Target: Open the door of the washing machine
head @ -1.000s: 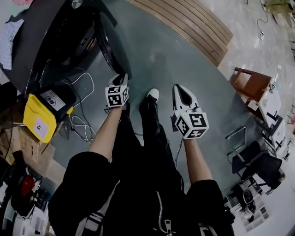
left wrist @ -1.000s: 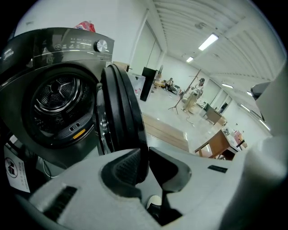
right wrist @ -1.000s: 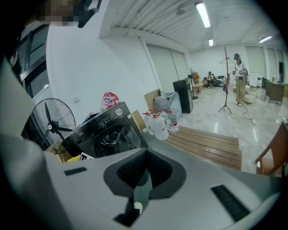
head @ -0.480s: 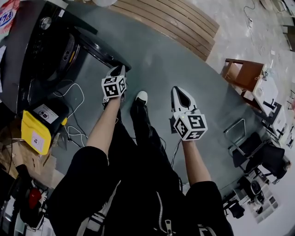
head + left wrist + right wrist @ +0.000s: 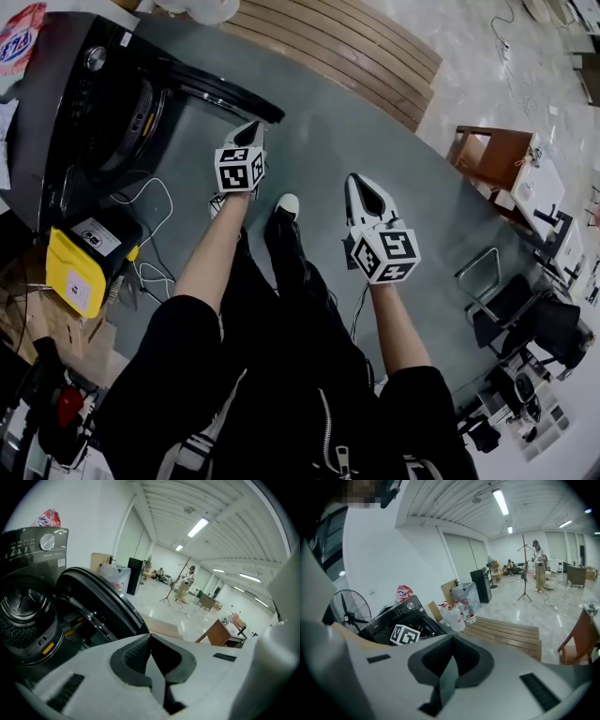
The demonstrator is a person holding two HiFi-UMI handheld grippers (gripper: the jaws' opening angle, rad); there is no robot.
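Observation:
The dark washing machine (image 5: 66, 112) stands at the upper left in the head view, with its round door (image 5: 220, 92) swung out and the drum mouth (image 5: 141, 108) uncovered. My left gripper (image 5: 251, 127) hangs just below the door's free edge, shut with nothing between its jaws. In the left gripper view the open door (image 5: 101, 604) and steel drum (image 5: 23, 616) lie ahead to the left of my left gripper (image 5: 150, 641). My right gripper (image 5: 359, 183) hovers over the grey floor to the right, shut and empty; in the right gripper view my right gripper (image 5: 451, 646) points towards the machine (image 5: 398, 613).
A yellow box (image 5: 80, 267) and loose white cables (image 5: 155, 202) lie left of my legs. A wooden slatted platform (image 5: 347, 47) runs along the far side. A brown wooden stand (image 5: 492, 155) and metal chairs (image 5: 487, 272) stand at the right. My shoe (image 5: 286, 204) is between the grippers.
The door has swung wider open. My left gripper came off the door's edge, moved along with it and its jaws closed. The right gripper shifted slightly.

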